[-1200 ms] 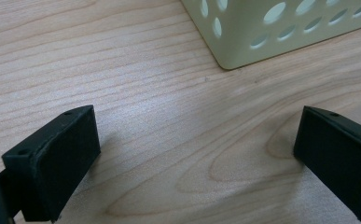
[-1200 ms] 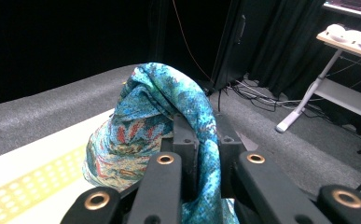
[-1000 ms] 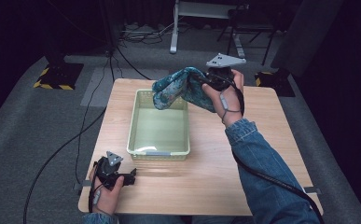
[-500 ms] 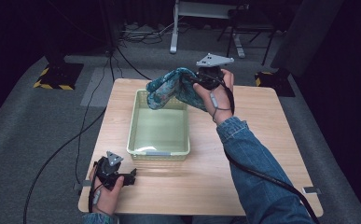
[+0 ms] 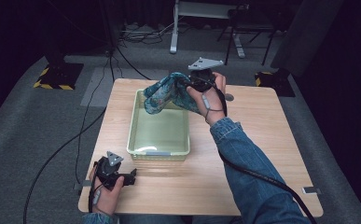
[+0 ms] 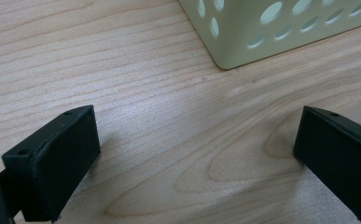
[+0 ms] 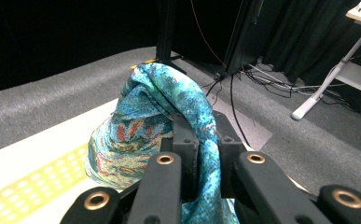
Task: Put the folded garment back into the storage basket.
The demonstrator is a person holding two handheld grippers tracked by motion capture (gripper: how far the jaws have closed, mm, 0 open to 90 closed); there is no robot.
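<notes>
The right gripper (image 5: 187,84) pinches a soft blue-green patterned cloth (image 5: 165,93) tight between its jaws. The cloth hangs in the air over the far end of the pale green plastic basket with round holes (image 5: 141,149). The basket stands on the light wooden table (image 5: 262,130). The left gripper (image 5: 130,176) rests on the table near the basket's near corner, its jaws wide apart with nothing in them

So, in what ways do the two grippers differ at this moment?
The right gripper is shut on the teal patterned cloth; the left gripper is open with only bare table between its jaws. The right gripper is raised over the far end of the green basket; the left gripper sits low on the table near the basket's near corner. Both have black jaws.
</notes>
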